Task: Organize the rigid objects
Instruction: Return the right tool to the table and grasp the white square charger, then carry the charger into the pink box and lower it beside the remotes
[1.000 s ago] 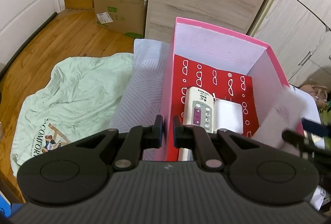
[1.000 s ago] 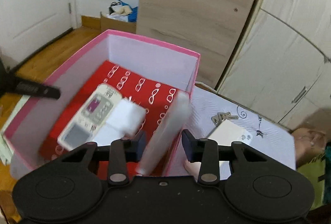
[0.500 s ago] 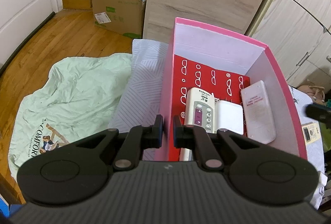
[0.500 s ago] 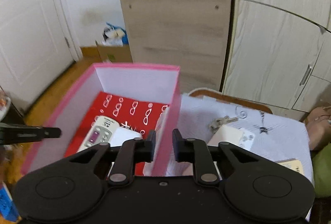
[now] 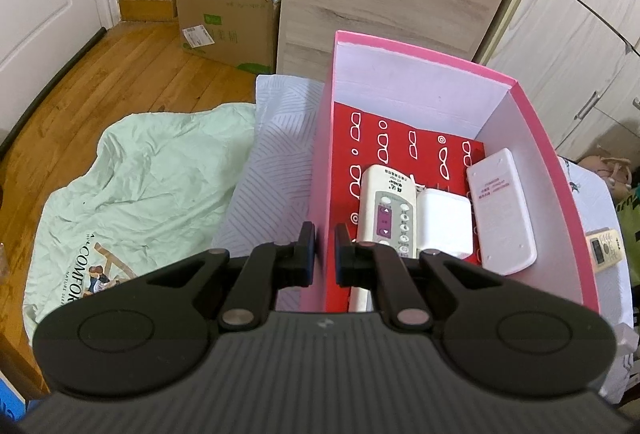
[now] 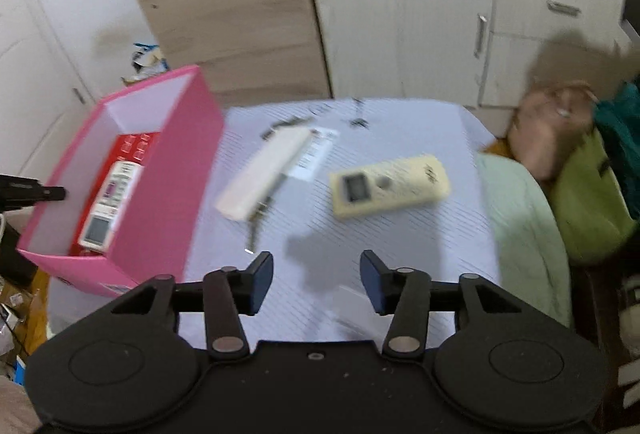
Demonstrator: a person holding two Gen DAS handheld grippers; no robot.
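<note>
Your left gripper [image 5: 320, 248] is clamped on the near wall of the pink box [image 5: 532, 121], steadying it; three items already lie inside. Your right gripper [image 6: 317, 280] has just been opening, nothing between its pads, and points toward the cream remote [image 6: 390, 183] on the cloth, likely next.
</note>
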